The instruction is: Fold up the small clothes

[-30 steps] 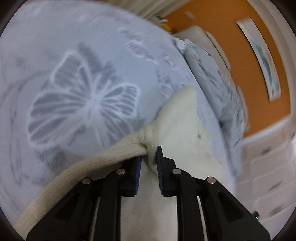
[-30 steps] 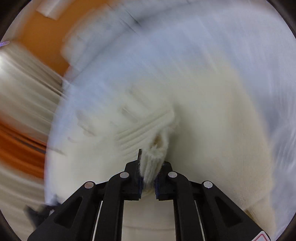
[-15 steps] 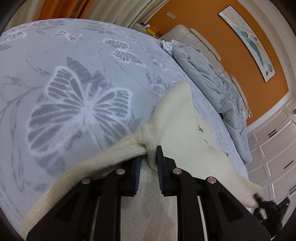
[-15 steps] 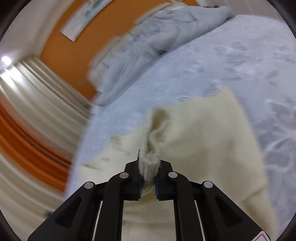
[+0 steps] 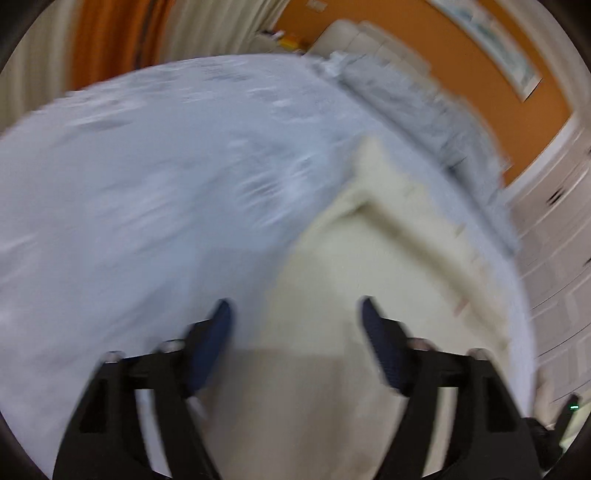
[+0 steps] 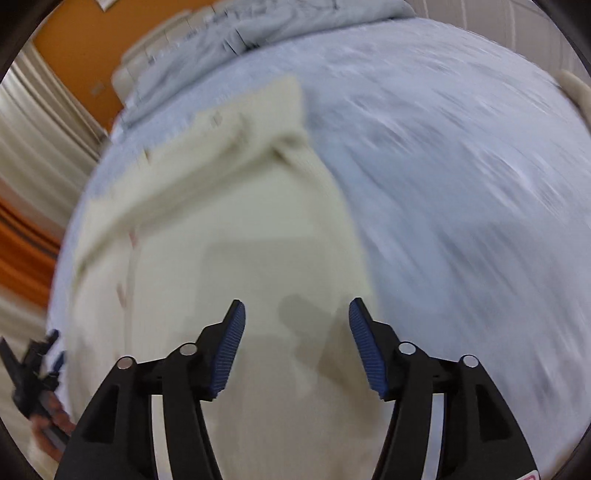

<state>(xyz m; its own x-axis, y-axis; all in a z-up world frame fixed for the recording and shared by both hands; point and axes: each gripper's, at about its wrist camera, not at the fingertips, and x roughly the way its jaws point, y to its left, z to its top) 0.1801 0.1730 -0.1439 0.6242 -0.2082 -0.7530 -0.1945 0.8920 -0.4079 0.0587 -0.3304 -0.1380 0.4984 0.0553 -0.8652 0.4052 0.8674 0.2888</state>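
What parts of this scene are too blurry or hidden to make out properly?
- Bedspread pattern: smeared by motion blur in both wrist views.
- Cream garment: what kind it is and how far folded is unclear; its near end is hidden behind the open right tool and left tool.
- Wall picture: blurred and cut by the left view's rim.
- Grey bedding: cut off by the right view's top edge.

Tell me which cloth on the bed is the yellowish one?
The cream sweater, lying flat on the bedspread in front of both grippers. The bedspread is pale blue-grey, and the rumpled blanket by the headboard is grey.
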